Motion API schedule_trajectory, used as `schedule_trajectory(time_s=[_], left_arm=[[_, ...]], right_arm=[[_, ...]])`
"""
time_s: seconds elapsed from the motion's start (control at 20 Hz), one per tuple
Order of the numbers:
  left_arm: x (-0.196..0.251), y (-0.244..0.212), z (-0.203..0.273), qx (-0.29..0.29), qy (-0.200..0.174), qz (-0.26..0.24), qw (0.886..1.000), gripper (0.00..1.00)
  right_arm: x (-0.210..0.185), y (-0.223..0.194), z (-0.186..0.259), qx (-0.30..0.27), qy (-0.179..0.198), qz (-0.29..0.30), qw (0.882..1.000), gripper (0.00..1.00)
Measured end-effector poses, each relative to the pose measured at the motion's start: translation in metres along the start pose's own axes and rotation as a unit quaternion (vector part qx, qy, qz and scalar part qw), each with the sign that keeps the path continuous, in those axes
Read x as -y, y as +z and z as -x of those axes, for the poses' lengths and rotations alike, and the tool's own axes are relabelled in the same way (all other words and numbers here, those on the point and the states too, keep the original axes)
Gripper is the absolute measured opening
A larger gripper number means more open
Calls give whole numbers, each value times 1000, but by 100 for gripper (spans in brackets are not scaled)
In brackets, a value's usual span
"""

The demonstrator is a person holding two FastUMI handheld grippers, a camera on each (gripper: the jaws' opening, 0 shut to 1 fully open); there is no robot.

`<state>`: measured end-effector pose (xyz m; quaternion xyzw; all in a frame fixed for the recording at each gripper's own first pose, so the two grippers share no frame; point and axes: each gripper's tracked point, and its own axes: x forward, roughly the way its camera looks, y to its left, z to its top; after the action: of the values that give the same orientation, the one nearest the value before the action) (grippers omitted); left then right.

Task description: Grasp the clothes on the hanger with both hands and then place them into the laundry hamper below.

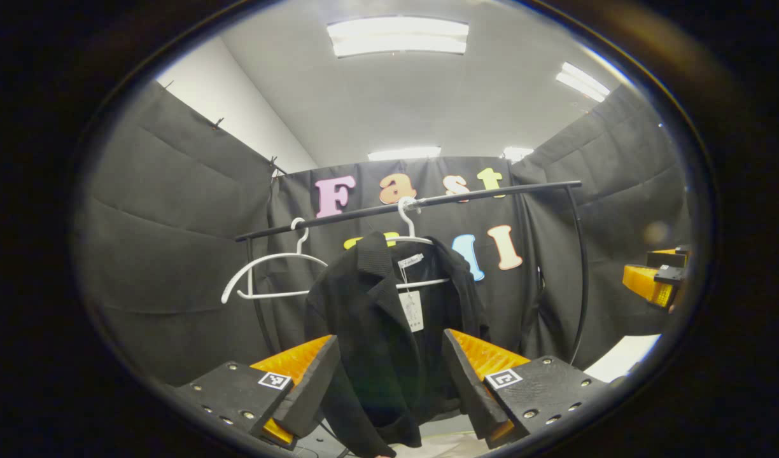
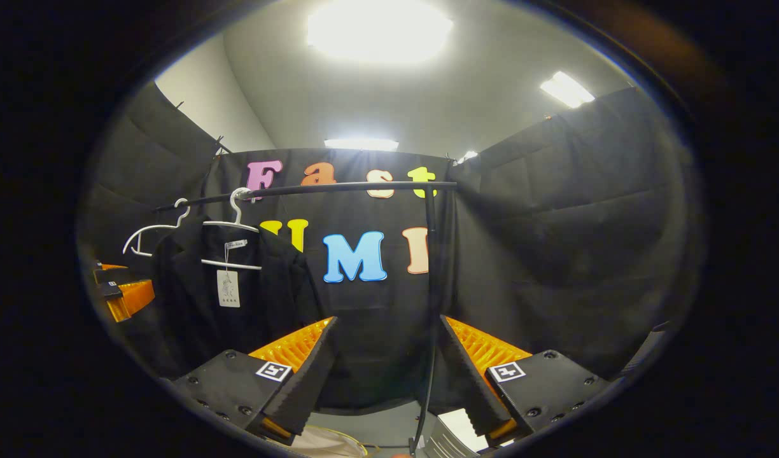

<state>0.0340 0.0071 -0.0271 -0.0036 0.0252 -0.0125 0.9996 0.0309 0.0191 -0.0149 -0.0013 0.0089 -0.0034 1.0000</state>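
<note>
A black jacket (image 1: 389,331) with a white tag hangs on a white hanger (image 1: 410,236) from the black rail (image 1: 428,202). My left gripper (image 1: 389,388) is open, its fingers framing the jacket's lower part from a short distance, nothing between them. The right gripper (image 1: 657,280) shows at the far right edge of the left gripper view. In the right gripper view the jacket (image 2: 230,299) hangs to the left, and my right gripper (image 2: 386,381) stands open facing the rail's upright post (image 2: 431,305). The left gripper (image 2: 125,292) appears beside the jacket there.
An empty white hanger (image 1: 272,273) hangs on the rail left of the jacket. The rack's curved black side post (image 1: 580,280) stands at the right. Something white (image 2: 326,442) lies low between the right gripper's fingers. Black cloth walls close in all around.
</note>
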Motion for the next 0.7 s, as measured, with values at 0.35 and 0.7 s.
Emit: schedule_trajectory(time_s=[0.35, 0.7], left_arm=[[-11, -3, -20, -2, -9, 7, 1000, 94], [-9, -5, -56, -7, 6, 13, 1000, 93]], right_arm=[[-39, 8, -22, 11, 26, -18, 999, 96], [-87, 7, -66, 13, 85, -14, 996, 97]])
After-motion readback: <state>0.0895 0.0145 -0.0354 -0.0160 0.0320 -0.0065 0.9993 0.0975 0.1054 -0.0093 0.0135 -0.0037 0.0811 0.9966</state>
